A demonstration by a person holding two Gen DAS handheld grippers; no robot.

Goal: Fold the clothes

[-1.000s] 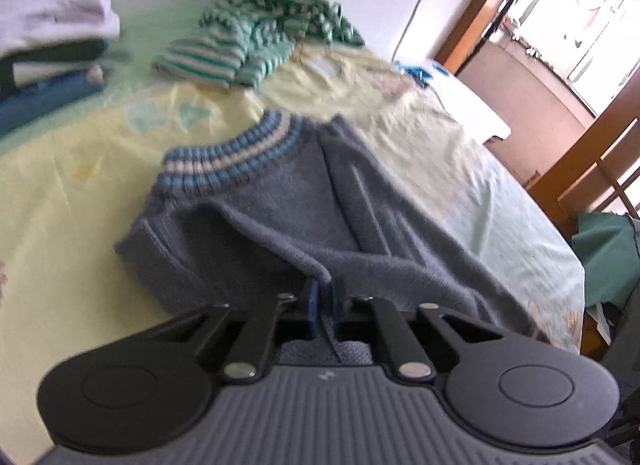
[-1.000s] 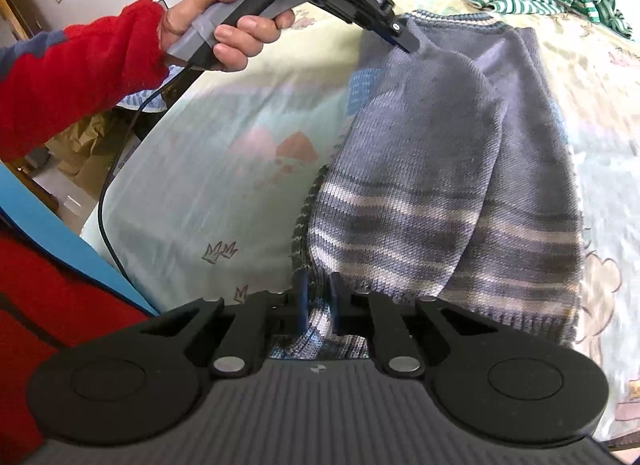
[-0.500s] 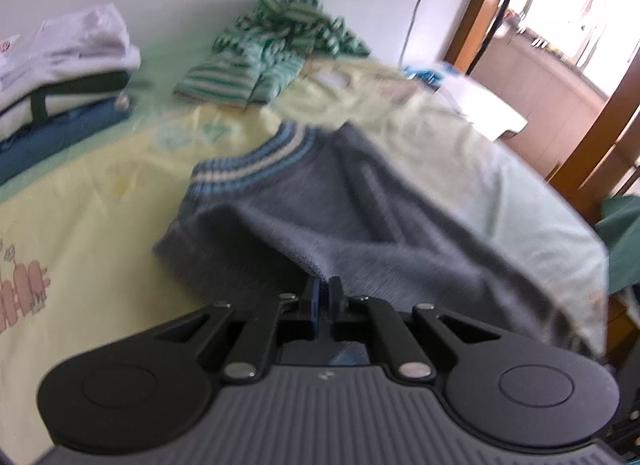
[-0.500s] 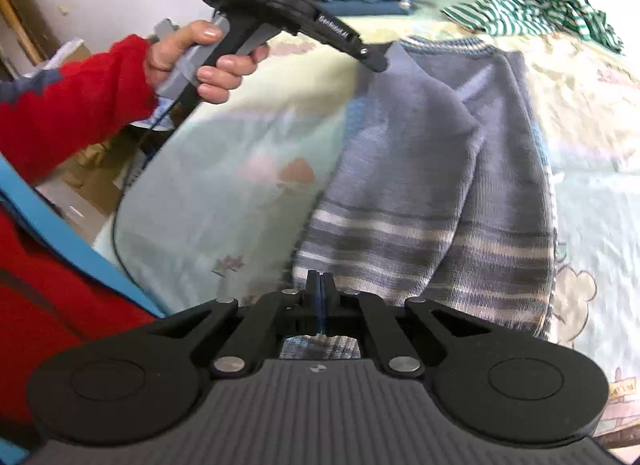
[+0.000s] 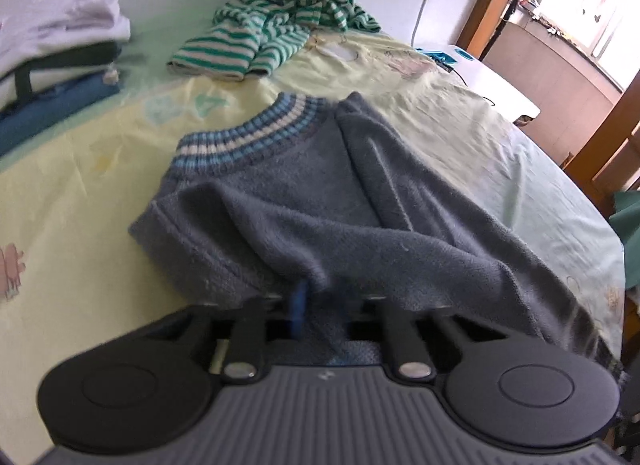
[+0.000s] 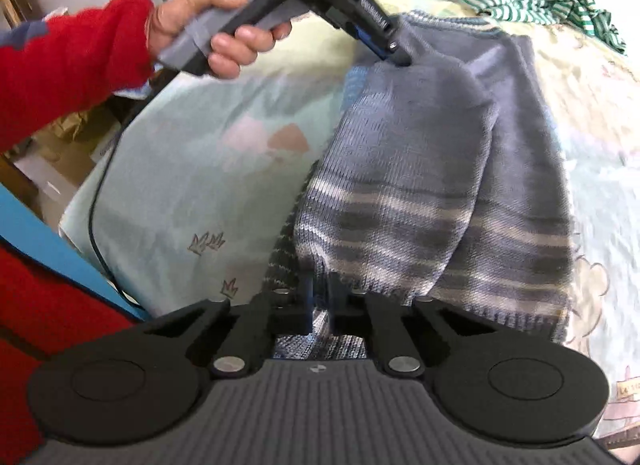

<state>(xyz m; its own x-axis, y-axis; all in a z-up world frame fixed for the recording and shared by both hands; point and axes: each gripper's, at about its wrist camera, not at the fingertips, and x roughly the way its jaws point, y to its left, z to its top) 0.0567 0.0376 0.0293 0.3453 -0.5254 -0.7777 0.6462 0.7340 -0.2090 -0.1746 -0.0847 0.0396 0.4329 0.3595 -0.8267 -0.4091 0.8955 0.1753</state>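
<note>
Across the bed sheet (image 5: 500, 153) the grey sweater (image 5: 304, 201) lies lengthwise, its long axis running from the striped hem at six o'clock in the right wrist view to the banded collar (image 5: 244, 137) at twelve. One long side has been lifted inward, so the garment is part-folded along that axis.

Left gripper (image 6: 394, 51): clamped on a pinch of sweater near the collar end, at about one o'clock from the hand (image 6: 208, 25) that carries it; in its own view the jaws are blurred, yet knit sits between them. Right gripper (image 6: 320, 293): closed on the hem edge, fabric visible between the fingers. Each tool holds the same long edge at opposite ends, so neither needs to reach; the cloth hangs taut between them.

Judgement: the coming move turns on carrying that held edge sideways toward three o'clock, square to the long axis, both ends travelling together so the fold stays straight.

Writing: white lettering on the left tool's body is too smeared to read. No brand or label shows on the sweater.

Striped green garment (image 5: 288, 29) lies crumpled at twelve o'clock, unfolded; a folded stack (image 5: 60, 53) sits at ten.
</note>
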